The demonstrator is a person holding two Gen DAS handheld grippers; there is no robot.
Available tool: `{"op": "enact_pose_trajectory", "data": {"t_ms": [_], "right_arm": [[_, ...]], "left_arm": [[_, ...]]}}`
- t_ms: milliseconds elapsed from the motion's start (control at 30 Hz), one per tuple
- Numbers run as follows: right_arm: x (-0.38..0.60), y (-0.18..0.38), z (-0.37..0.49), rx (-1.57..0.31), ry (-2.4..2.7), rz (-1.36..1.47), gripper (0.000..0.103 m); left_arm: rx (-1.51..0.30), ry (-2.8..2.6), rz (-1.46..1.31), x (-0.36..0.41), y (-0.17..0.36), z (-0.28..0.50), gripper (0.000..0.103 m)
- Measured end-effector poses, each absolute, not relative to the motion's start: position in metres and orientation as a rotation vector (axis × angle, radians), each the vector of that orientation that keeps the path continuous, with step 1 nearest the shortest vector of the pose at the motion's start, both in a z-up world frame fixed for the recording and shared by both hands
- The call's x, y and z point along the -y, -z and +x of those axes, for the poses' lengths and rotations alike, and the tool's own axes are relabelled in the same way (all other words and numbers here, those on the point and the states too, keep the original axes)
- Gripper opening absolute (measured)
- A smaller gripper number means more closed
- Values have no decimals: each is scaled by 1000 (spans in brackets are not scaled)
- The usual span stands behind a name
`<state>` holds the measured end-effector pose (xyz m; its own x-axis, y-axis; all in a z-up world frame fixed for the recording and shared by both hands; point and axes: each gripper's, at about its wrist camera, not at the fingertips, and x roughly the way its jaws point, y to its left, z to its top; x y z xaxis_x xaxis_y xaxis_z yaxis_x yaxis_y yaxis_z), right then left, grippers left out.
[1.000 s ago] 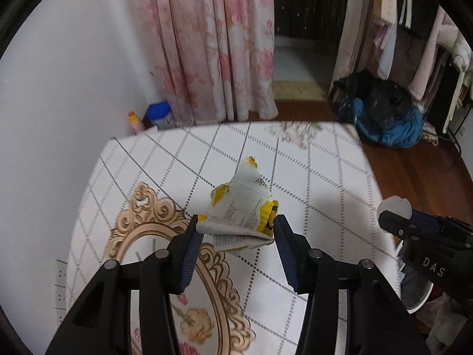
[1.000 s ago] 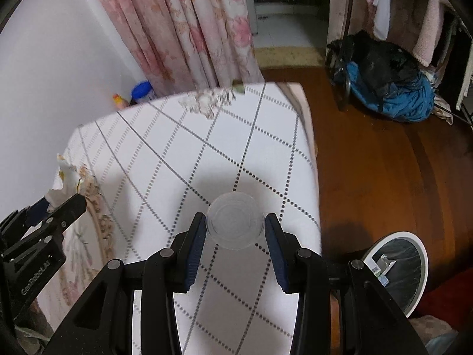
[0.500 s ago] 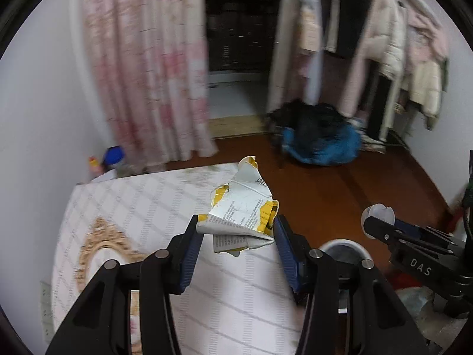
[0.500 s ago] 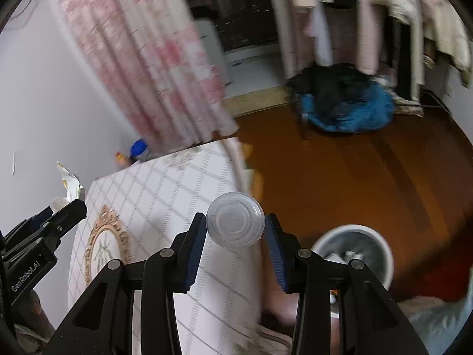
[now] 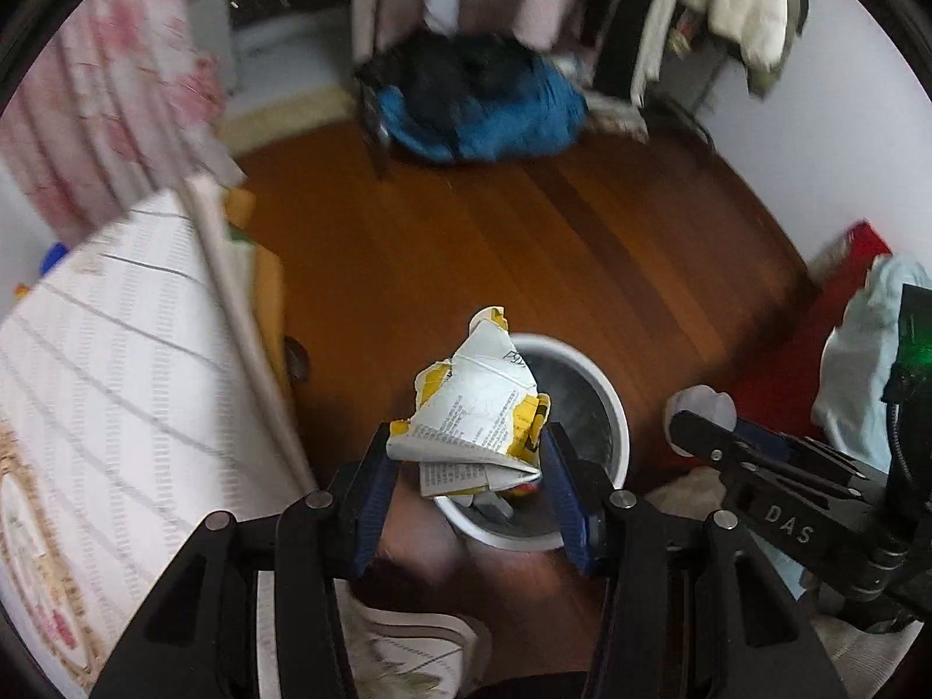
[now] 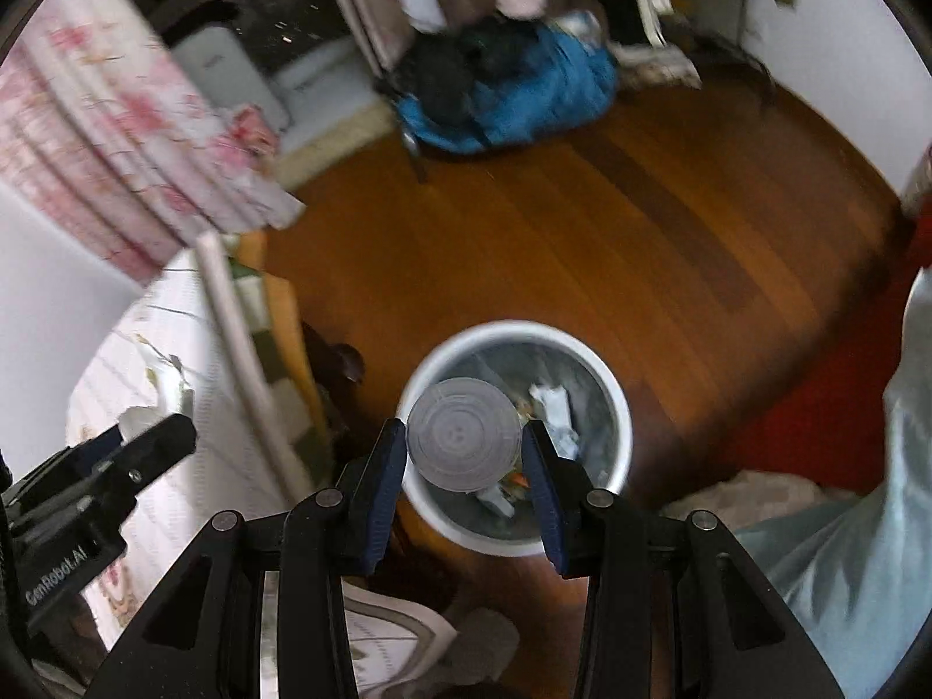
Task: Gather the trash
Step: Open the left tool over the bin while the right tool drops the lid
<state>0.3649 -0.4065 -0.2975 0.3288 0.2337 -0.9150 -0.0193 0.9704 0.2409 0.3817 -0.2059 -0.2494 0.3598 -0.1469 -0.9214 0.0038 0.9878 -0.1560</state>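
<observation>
Left hand-held gripper [image 5: 466, 454]: closed on crumpled paper wrapper [image 5: 475, 408], white with yellow patches and printed text, pinched between the two blue pads. Wrapper held in the air above white waste bin [image 5: 611, 408], covering the bin's left portion in the left wrist view. Bin standing on the wooden floor [image 5: 495, 233], just right of the surface [image 5: 116, 378] with the white dotted-grid cloth.

Right hand-held gripper [image 6: 464, 454]: closed on translucent round plastic cup [image 6: 464, 442], seen end-on, gripped at both sides by the blue pads. Cup held in the air over the near left part of the bin [image 6: 617, 408]. Scraps of paper and other litter visible inside the bin, right of and below the cup.

Right hand-held gripper [image 5: 699, 425] also visible at the right of the left wrist view, cup end showing pale at its tip. Left hand-held gripper [image 6: 157, 437] visible at the left of the right wrist view, over the surface edge [image 6: 233, 320].

Far side of the floor: blue and black bundle of fabric [image 6: 512, 87]. Far left: pink floral curtain [image 6: 116, 145]. Background blurred in both views
</observation>
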Motion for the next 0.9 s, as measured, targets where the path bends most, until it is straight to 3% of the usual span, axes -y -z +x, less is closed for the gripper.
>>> {"op": "enact_pose_trajectory", "data": {"t_ms": [267, 300, 333, 367, 400, 433, 600, 900], "right_arm": [[432, 372, 391, -1364, -125, 231, 43], [432, 379, 394, -1381, -117, 223, 44], [433, 383, 395, -1392, -111, 215, 53], [431, 387, 396, -1397, -102, 206, 62], [432, 388, 395, -1400, -95, 200, 83], [434, 388, 392, -1398, -94, 199, 91], [436, 374, 379, -1403, -71, 176, 102], [433, 299, 342, -1318, -100, 175, 102]], "left_arm": [[-1323, 110, -131, 232, 295, 412, 57], [-1323, 102, -126, 231, 296, 411, 64], [-1322, 95, -118, 233, 296, 408, 89], [-1322, 84, -106, 233, 296, 406, 103], [-1321, 77, -96, 235, 296, 403, 103], [-1326, 64, -76, 236, 295, 400, 103], [-1308, 32, -53, 231, 288, 384, 103], [-1203, 12, -47, 219, 227, 351, 103]]}}
